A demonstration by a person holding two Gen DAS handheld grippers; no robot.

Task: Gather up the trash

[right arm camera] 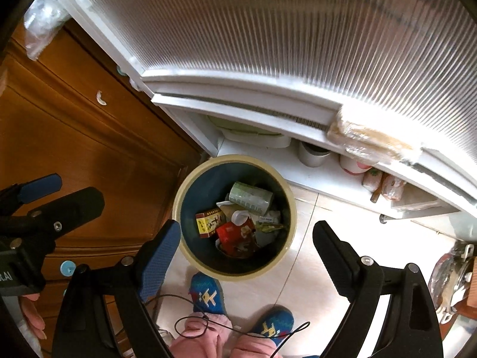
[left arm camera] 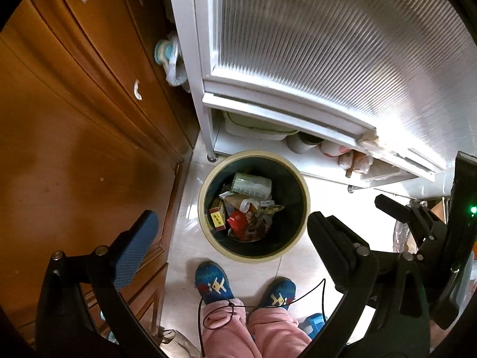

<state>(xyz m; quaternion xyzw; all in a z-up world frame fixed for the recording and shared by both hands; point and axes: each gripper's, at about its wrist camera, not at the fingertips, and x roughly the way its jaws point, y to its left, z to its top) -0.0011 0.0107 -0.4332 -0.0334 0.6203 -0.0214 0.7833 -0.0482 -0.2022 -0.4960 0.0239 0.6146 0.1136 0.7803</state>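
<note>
A round bin with a cream rim stands on the tiled floor below both grippers. Inside lie a green cup, a red packet, a yellow-and-red box and crumpled wrappers. My left gripper hangs open high over the bin with nothing between its fingers. My right gripper is open beside it, also holding nothing. The left gripper shows at the left edge of the right wrist view.
A white cabinet with a ribbed glass door stands behind the bin, with bowls on its low shelf. A wooden cabinet fills the left. The person's blue slippers and pink trousers stand in front of the bin, crossed by a thin black cable.
</note>
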